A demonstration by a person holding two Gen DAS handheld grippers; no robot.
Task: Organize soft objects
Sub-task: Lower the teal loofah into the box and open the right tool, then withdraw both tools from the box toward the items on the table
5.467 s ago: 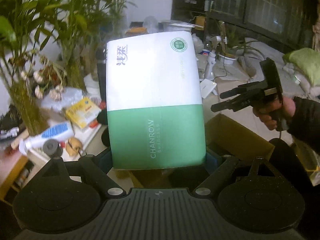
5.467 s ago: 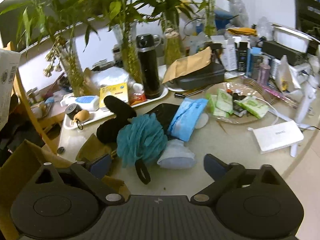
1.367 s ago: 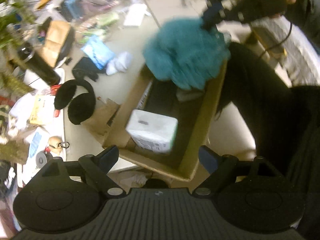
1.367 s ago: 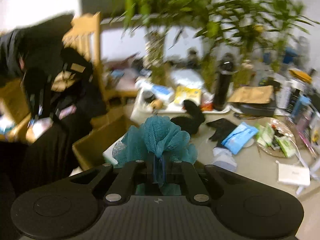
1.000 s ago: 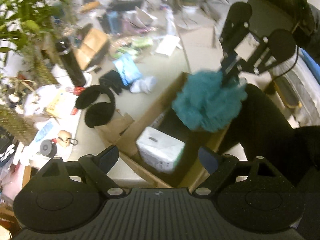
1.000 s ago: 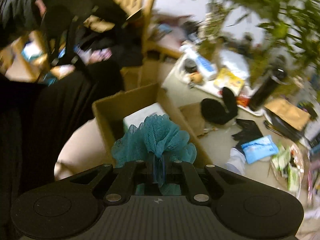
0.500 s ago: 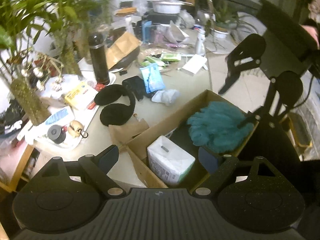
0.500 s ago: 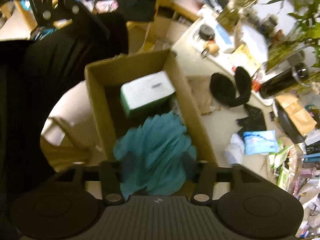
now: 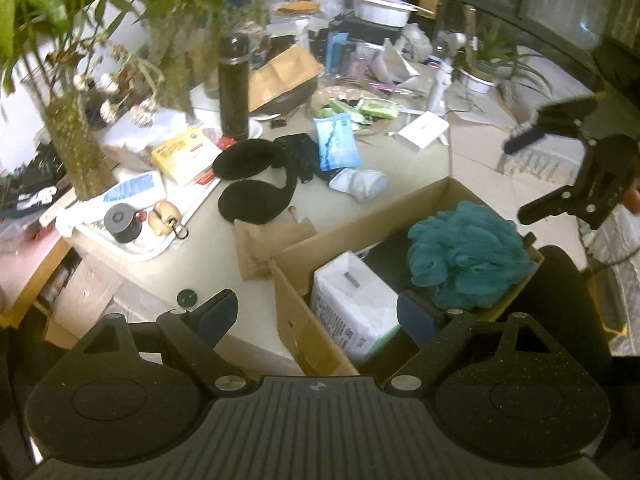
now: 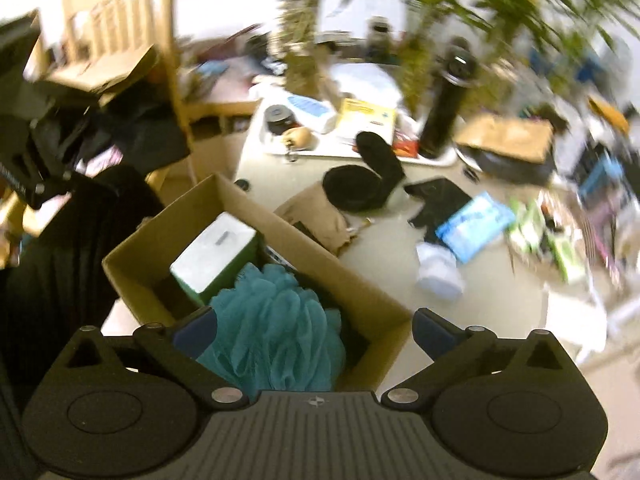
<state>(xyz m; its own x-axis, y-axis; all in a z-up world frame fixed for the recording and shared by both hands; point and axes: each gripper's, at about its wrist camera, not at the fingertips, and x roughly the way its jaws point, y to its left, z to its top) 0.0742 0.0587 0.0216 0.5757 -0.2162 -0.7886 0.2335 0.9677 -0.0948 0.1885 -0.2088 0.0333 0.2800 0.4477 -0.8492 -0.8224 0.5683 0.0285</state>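
A teal bath pouf [image 9: 466, 256] lies in the open cardboard box [image 9: 292, 304] next to a white and green tissue pack [image 9: 352, 300]. Both also show in the right wrist view, the pouf [image 10: 272, 320] and the pack [image 10: 216, 252]. My left gripper [image 9: 320, 314] is open and empty above the box's near corner. My right gripper [image 10: 316, 328] is open and empty above the box [image 10: 360, 280]; it also shows at the right of the left wrist view [image 9: 560, 168]. Black earmuffs [image 9: 256, 184], a blue wipes pack [image 9: 334, 142] and white socks [image 9: 358, 182] lie on the table.
The table [image 9: 240, 280] is crowded: a black flask [image 9: 233, 84], plant stems [image 9: 76, 148], a white tray [image 9: 132, 248] with small items, a yellow packet [image 9: 184, 154], a brown paper bag [image 9: 264, 240]. A wooden chair [image 10: 120, 12] stands at the far left in the right wrist view.
My right gripper carried the teal pouf over the box, opened and let it go into the box, then drew back. My left gripper, earlier holding the tissue pack, is empty and tilted up.
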